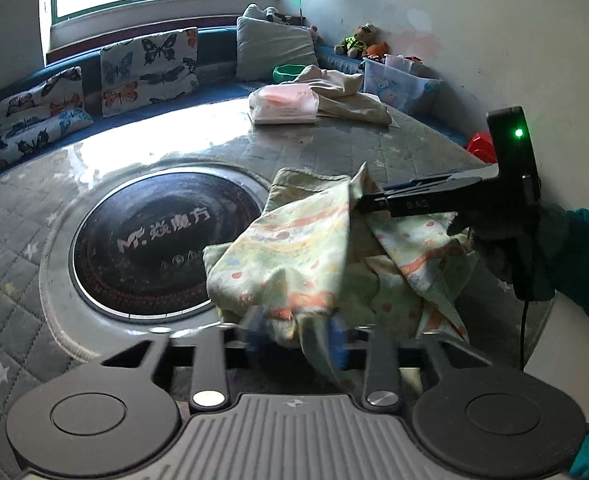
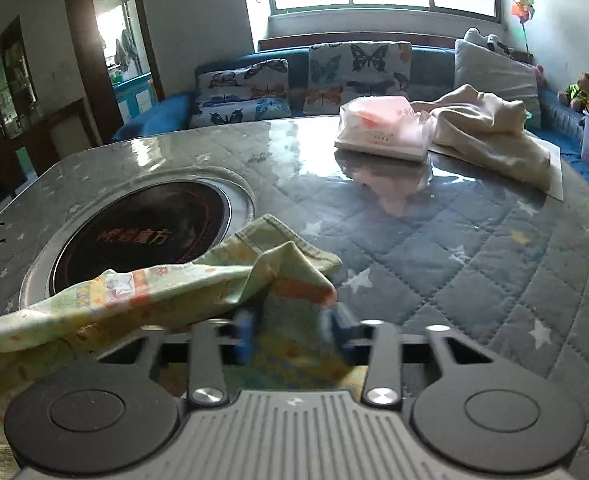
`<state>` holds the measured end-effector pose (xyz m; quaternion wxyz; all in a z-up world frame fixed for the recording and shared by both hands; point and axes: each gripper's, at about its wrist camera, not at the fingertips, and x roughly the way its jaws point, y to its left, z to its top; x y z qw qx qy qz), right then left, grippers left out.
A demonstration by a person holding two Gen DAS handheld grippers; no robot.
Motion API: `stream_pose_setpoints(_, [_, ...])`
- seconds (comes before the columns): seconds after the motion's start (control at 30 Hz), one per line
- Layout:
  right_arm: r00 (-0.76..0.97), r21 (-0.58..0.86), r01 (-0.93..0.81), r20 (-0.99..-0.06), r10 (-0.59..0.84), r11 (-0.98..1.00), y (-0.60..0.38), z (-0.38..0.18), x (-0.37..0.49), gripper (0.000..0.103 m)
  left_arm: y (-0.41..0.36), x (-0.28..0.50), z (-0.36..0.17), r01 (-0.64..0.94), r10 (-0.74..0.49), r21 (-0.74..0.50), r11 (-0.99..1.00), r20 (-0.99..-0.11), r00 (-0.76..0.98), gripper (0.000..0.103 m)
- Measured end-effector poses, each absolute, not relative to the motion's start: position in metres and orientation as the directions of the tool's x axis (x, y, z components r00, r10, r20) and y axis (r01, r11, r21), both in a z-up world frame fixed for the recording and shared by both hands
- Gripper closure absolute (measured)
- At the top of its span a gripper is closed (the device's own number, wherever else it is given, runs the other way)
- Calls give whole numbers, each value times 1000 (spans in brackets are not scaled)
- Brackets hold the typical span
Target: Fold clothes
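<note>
A pale green child's garment (image 1: 286, 248) with orange and yellow print hangs bunched between my two grippers, just above the quilted table (image 1: 334, 148). My left gripper (image 1: 294, 330) has its blurred blue fingertips pressed into a fold of the fabric, which drapes down past them. The right gripper (image 1: 360, 204) comes in from the right and pinches a raised corner of the cloth. In the right wrist view the same garment (image 2: 154, 284) stretches away to the left from my right gripper (image 2: 292, 332), with fabric wedged between its blurred blue fingers.
A round black induction hob (image 1: 162, 240) is set into the table left of the garment. A tissue pack (image 1: 284, 106) and a crumpled beige cloth (image 1: 346, 96) lie at the far side. Butterfly cushions (image 1: 148, 70) line a bench. A gloved hand and teal sleeve (image 1: 582, 252) hold the right gripper.
</note>
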<state>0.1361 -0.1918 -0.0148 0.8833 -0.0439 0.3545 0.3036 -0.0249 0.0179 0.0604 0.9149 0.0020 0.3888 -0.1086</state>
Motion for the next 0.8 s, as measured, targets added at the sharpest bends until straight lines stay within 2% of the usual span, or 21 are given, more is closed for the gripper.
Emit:
stream_pose_setpoints(0.1, [584,135,-559,-637,504,818,-200,-9,131,94,10,-17,64,218,-201,-67,974,-700,686,46])
stream_pose_setpoints(0.17, [611,125,-552,-612,502,824,-209,-1,124,95,1,-6,64,235,-205,-53,971,-695,689,41])
stream_pose_setpoints(0.6, [727,113,-486,-498,472,867,-265,50,73,95,-54,71,19,303,-198,-1,953,-759,620,42])
stream_pose_setpoints(0.63, [734,116,-479,-491,469,870,-270,52,70,95,-57,71,16,309,-196,7,951,-760,620,43])
stream_pose_setpoints(0.7, [749,121,-458,-481,456,881,-279,56,64,95,-60,72,13,317,-194,17,948,-760,621,57])
stream_pose_setpoints(0.77, [768,123,-423,-477,427,898,-290,58,59,95,-58,73,11,316,-197,11,949,-762,617,79])
stream_pose_setpoints(0.8, [777,125,-405,-475,413,906,-295,58,57,95,-55,74,10,313,-201,1,950,-765,612,85])
